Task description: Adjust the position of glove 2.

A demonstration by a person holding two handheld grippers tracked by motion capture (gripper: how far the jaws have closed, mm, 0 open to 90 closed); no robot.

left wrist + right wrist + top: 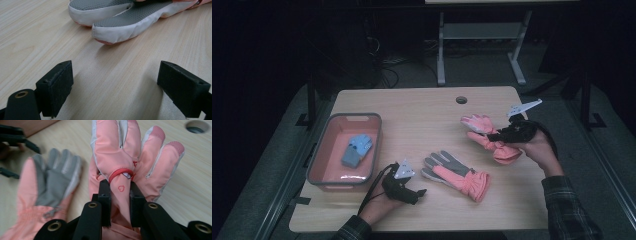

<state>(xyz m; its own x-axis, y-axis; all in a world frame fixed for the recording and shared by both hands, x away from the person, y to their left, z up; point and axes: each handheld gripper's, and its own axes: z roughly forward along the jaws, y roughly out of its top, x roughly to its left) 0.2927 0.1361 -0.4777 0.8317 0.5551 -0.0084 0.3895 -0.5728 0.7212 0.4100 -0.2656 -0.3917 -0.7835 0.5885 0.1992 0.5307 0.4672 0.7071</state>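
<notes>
The right tongs (119, 192) pinch one pink glove (492, 137) at the far right of the table (422, 107), seemingly just picked up. The second glove (457, 175) lies flat mid-table, and the bin (319, 170) at left holds a blue item (357, 150), so most work likely remains. The left gripper view shows the left tongs (116, 85) spread and empty, near the lying glove's fingertips.

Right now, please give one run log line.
right gripper: shut on pink glove | left gripper: open | other glove: on table
</notes>
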